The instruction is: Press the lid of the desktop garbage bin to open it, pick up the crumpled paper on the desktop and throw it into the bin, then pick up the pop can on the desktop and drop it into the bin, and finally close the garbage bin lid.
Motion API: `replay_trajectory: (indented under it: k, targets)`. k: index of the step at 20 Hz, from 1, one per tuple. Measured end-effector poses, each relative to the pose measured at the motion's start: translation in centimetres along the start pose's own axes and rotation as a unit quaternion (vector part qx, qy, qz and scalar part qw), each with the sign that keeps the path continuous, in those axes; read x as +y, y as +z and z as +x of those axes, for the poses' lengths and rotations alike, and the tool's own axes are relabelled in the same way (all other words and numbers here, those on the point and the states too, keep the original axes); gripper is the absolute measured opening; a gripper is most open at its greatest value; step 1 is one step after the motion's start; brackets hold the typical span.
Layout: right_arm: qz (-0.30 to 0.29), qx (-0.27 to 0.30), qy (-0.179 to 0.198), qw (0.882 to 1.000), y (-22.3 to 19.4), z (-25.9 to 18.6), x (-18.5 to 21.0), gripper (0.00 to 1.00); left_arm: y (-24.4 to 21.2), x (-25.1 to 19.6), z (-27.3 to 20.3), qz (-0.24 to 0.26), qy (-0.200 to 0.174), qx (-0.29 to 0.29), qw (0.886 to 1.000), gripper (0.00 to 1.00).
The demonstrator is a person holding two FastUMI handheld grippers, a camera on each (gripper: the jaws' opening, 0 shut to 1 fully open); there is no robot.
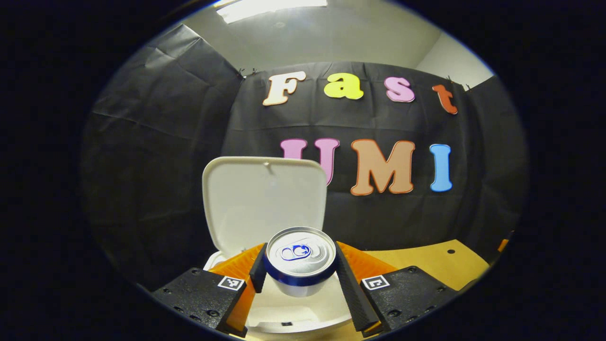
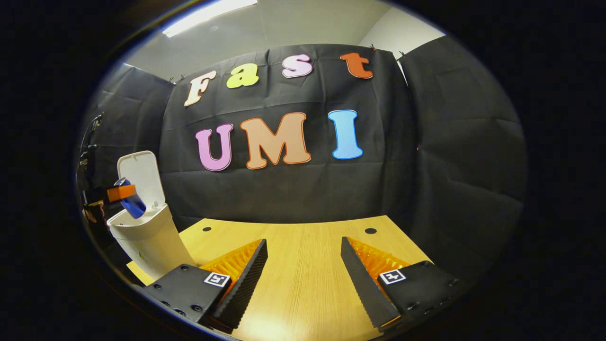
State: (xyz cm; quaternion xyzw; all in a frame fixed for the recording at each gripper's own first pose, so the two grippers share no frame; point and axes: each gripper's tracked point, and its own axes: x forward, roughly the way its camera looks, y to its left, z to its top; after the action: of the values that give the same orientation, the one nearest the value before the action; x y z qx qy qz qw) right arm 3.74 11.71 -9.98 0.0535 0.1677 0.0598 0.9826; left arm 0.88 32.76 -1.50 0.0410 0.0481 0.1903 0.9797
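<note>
Left gripper view: rides the left gripper [image 1: 299, 279], looks forward and slightly down along its two fingers, very close above the open garbage bin [image 1: 303, 315]; the pop can [image 1: 300, 259] sits between the jaws, the raised lid [image 1: 262, 201] just beyond them.
Right gripper view: rides the right gripper [image 2: 303, 279], faces the booth's back wall across the wooden desktop [image 2: 303, 246], low and close to it; bare wood lies between the jaws.
Shared scene: both face the same back wall; the right gripper view sees the garbage bin [image 2: 147, 239], its lid [image 2: 141, 175] and the pop can [image 2: 131, 201] far off to the left of its jaws.
</note>
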Motion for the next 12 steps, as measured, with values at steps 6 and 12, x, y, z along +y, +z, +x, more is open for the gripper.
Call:
replay_trajectory:
  k: [6,12]
  targets:
    - [-0.014,0.004,0.013,1.000,0.0,0.7,1.4,0.98,-2.6,1.8,-0.2,-0.005,0.026,0.028,0.999,0.77]
    - [-0.002,0.002,0.017,1.000,0.0,0.8,2.0,0.98,3.8,2.4,0.2,-0.006,0.028,-0.021,0.999,0.89]
